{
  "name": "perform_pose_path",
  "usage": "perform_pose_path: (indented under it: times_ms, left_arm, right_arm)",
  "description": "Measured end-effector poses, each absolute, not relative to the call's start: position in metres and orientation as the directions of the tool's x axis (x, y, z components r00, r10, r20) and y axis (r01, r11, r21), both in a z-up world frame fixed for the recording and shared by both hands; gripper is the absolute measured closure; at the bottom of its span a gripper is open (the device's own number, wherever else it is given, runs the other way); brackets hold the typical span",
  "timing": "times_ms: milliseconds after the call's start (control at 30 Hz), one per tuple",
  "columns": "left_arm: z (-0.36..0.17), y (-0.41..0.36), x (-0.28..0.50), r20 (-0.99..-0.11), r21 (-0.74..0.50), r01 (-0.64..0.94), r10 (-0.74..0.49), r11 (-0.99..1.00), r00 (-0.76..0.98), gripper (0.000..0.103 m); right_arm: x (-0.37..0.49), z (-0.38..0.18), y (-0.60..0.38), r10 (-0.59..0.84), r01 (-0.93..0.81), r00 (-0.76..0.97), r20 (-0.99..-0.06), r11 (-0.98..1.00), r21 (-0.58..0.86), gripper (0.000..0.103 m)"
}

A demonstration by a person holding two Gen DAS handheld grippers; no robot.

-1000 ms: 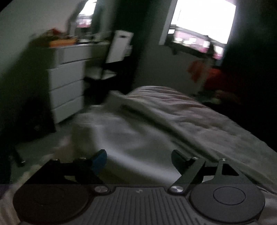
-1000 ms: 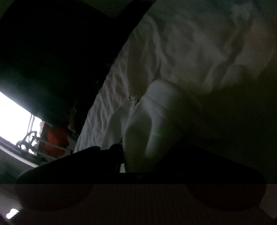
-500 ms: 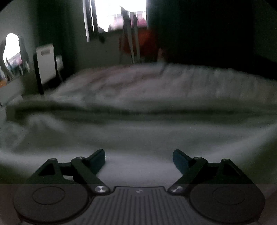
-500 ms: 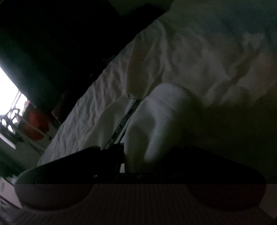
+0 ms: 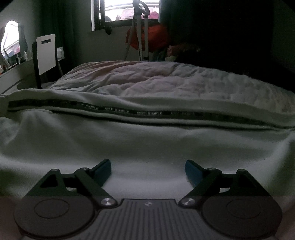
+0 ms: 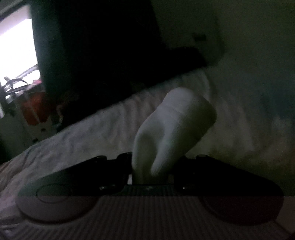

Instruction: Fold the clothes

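A white garment (image 5: 140, 144) with a dark printed band (image 5: 147, 113) lies spread across the bed in the left wrist view. My left gripper (image 5: 148, 170) is open and empty, low over the garment's near part, blue pads (image 5: 103, 170) wide apart. In the right wrist view my right gripper (image 6: 153, 166) is shut on a bunched fold of the white garment (image 6: 173, 125), which stands up from between the jaws above the bed. The view is dark and blurred.
A quilted pale bedcover (image 5: 166, 81) covers the bed. Behind it stand a white tripod (image 5: 140, 33), an orange-red object (image 5: 156, 37) and a window (image 5: 125, 9). A chair with a white back (image 5: 45, 53) and a dresser (image 5: 11, 77) stand at the left.
The left gripper has swung from facing the dresser to facing the window and settled low over the garment. The right gripper has turned with the white fold still held.
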State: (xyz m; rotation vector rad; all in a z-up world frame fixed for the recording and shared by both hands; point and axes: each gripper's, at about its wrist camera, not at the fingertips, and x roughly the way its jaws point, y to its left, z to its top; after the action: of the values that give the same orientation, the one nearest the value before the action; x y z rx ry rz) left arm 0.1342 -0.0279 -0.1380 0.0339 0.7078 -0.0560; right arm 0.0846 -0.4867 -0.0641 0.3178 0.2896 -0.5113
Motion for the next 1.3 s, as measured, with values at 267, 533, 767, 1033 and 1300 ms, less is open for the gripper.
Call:
perform_pose_path:
  times_ms: [267,533,767,1033,1300]
  left_arm:
    - [-0.101,-0.011,0.121,-0.557,-0.054,0.061,-0.081,0.997,0.826,0.014]
    - [-0.076,0.021,0.114,-0.51,-0.126,0.004,-0.068,0.992,0.858,0.014]
    - [-0.078,0.029,0.117,-0.527,-0.153,-0.02,-0.065,0.988,0.848,0.014]
    - [-0.072,0.044,0.119,-0.494,-0.236,-0.004,-0.117,0.972,0.861,0.014]
    - [-0.067,0.072,0.115,-0.481,-0.353,-0.021,-0.162,0.935,0.861,0.014]
  right_arm:
    - [0.082,-0.026,-0.342,-0.263,0.255,0.962,-0.074,0.962,-0.099,0.087]
    - [0.096,-0.102,-0.204,0.016,-0.099,0.978,-0.21,0.913,-0.396,0.086]
    - [0.108,-0.155,-0.18,0.069,-0.254,0.914,-0.401,0.866,-0.43,0.085]
    - [0.112,-0.143,-0.16,0.181,-0.368,0.867,-0.465,0.861,-0.352,0.051]
    - [0.089,-0.096,-0.184,0.474,-0.527,0.707,-0.524,0.848,0.057,0.019]
